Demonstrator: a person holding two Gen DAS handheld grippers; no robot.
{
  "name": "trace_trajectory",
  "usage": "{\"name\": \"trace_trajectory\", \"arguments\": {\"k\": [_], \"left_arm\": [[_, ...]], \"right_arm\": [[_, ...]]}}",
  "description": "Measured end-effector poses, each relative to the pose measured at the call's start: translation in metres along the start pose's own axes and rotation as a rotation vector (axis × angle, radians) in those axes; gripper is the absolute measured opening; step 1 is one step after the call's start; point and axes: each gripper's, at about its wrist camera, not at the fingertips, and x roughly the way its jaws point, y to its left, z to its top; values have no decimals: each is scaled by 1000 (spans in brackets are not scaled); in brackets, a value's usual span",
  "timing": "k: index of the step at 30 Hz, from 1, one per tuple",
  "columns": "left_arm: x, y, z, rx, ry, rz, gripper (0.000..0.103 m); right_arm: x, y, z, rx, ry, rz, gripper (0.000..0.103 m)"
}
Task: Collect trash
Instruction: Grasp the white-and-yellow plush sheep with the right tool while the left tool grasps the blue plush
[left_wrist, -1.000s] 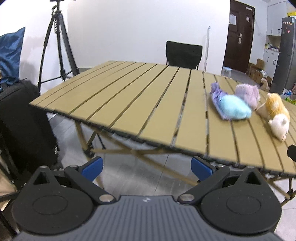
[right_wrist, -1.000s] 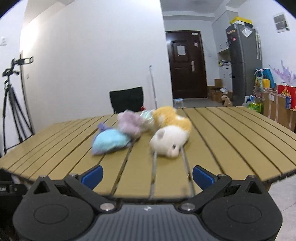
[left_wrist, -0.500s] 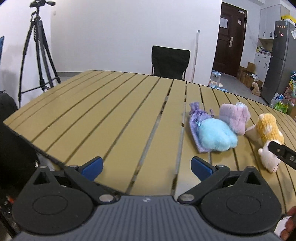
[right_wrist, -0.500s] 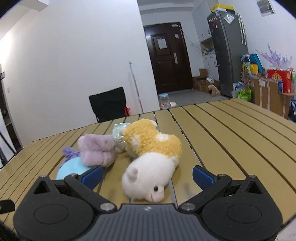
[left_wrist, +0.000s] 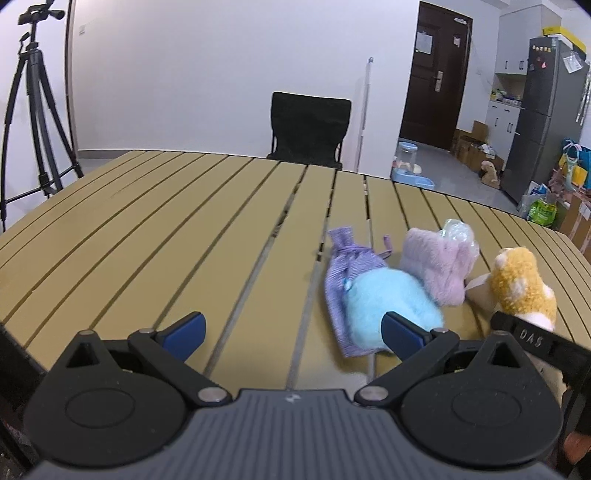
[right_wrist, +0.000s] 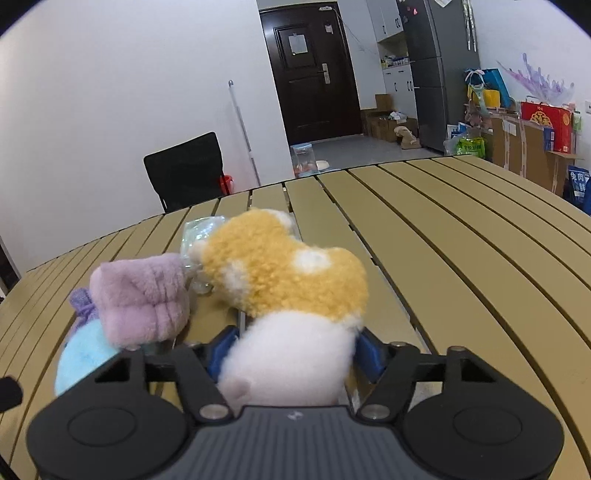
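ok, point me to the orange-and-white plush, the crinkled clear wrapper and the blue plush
orange-and-white plush (right_wrist: 291, 273): right wrist view, orange back.
crinkled clear wrapper (left_wrist: 457, 229): left wrist view, top of the crumpled plastic.
blue plush (left_wrist: 384, 299): left wrist view, middle of its body.

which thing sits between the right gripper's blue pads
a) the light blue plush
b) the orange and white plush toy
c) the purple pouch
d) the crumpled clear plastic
b, the white end of the orange and white plush toy fills the gap between the blue pads of the right gripper as its jaws are closing; the light blue plush, the purple pouch and the crumpled clear plastic lie off to the left or beyond.
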Motion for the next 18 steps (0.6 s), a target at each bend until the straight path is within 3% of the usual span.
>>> {"name": "trace_trajectory", "arguments": {"k": [5,18], "left_arm": [[6,-14,0,10,5,-36,103],[24,-48,-1,80,-4,-64,103]], "right_arm": [[-5,-9,-3,37,-19,27,52],[-35,-49,-2,105,-114,18,51]]}}
